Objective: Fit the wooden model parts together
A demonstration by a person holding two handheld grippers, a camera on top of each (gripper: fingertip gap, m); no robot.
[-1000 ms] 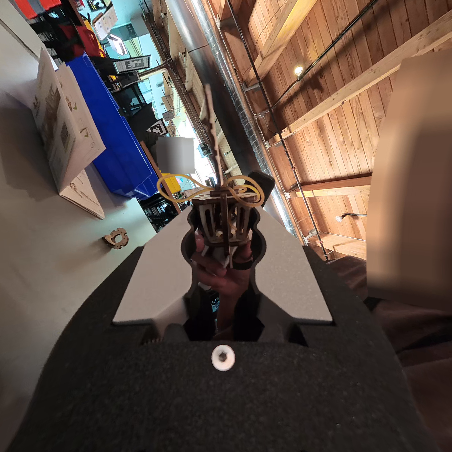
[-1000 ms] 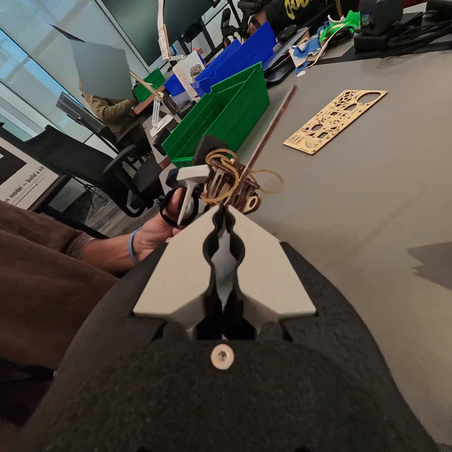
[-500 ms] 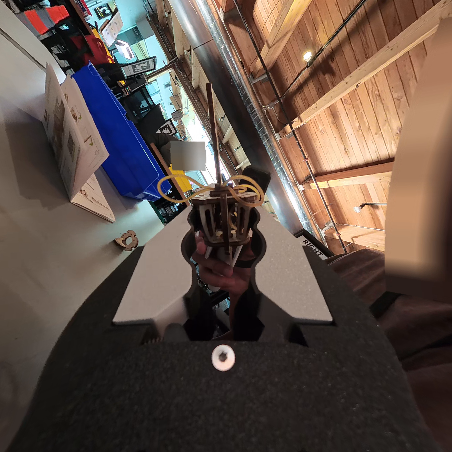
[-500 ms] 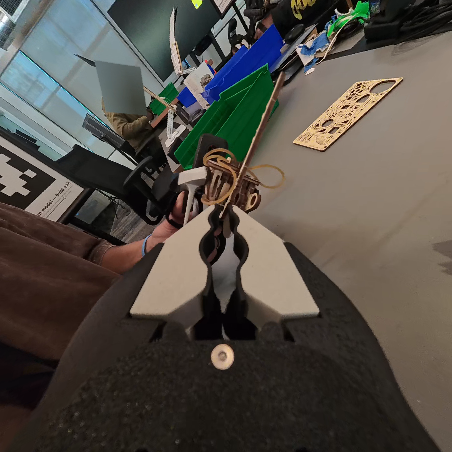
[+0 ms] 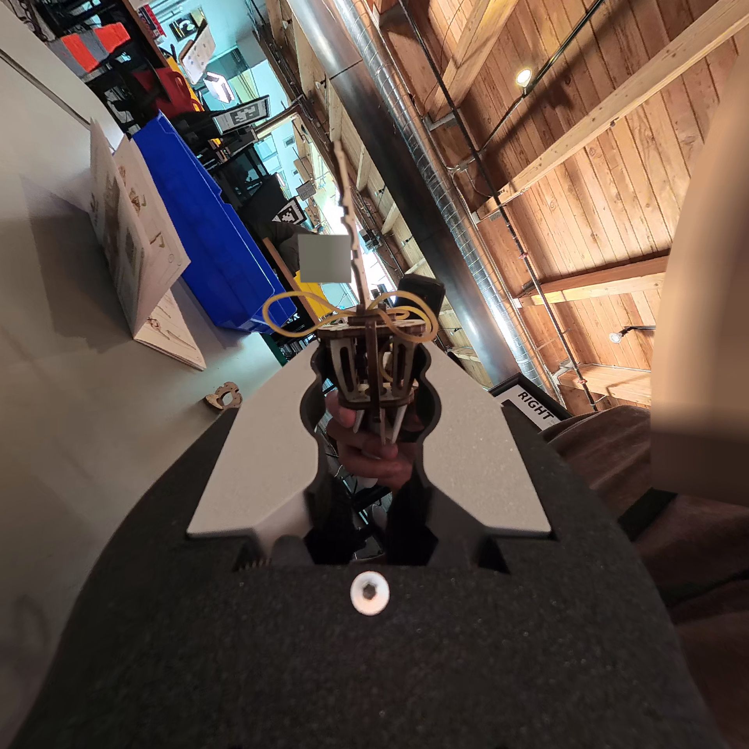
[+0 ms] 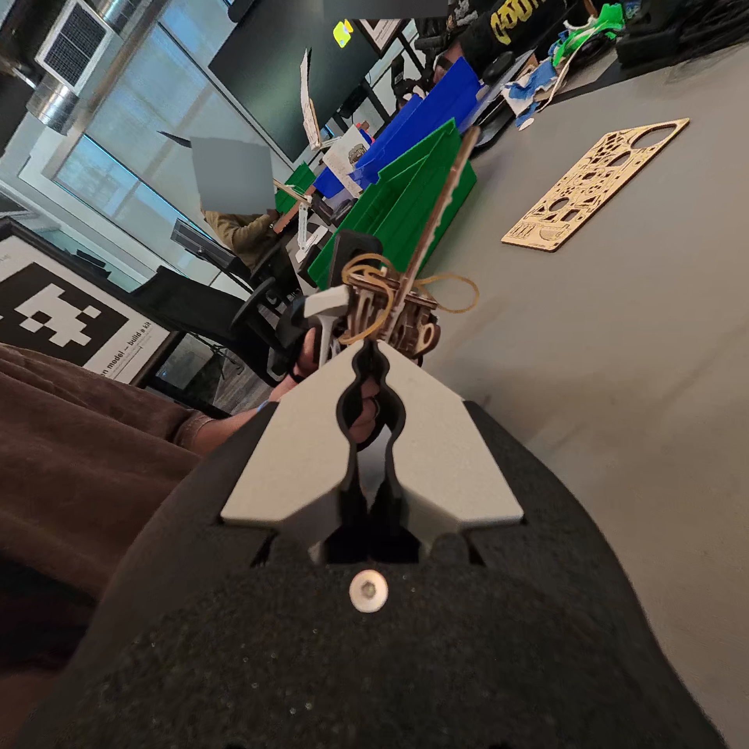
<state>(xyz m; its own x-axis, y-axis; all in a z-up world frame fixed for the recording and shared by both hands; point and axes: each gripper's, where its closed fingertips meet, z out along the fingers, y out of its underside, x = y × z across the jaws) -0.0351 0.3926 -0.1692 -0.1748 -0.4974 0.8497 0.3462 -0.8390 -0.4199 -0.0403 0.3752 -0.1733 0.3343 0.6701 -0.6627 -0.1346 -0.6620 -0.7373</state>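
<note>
My left gripper (image 5: pixel 369 360) is shut on the wooden model (image 5: pixel 367 367), a small barrel-shaped frame, and holds it in the air. Yellow rubber bands (image 5: pixel 283 320) loop over the frame's top. A long thin notched wooden strip (image 5: pixel 348 210) stands up through the model's middle. In the right wrist view my right gripper (image 6: pixel 371 344) is shut on the lower end of that strip (image 6: pixel 437 219), just under the model (image 6: pixel 409 320). A finger of the left gripper (image 6: pixel 328 302) clamps the model from the left. A hand shows behind the model.
On the grey table (image 5: pixel 60 446) lie an open booklet (image 5: pixel 129 243), a small loose wooden piece (image 5: pixel 223 397) and a blue bin (image 5: pixel 202 227). The right wrist view shows a cut-out wooden parts sheet (image 6: pixel 587 186), a green bin (image 6: pixel 397 202) and a seated person (image 6: pixel 243 239) behind. My two grippers' fingertips are within a few centimetres of each other. The small loose wooden piece (image 5: pixel 223 397) is about 20 cm from both grippers' fingertips.
Both grippers have tilted together with the model, so the background has shifted. The strip looks more upright in the right wrist view. Both grips are the same.
</note>
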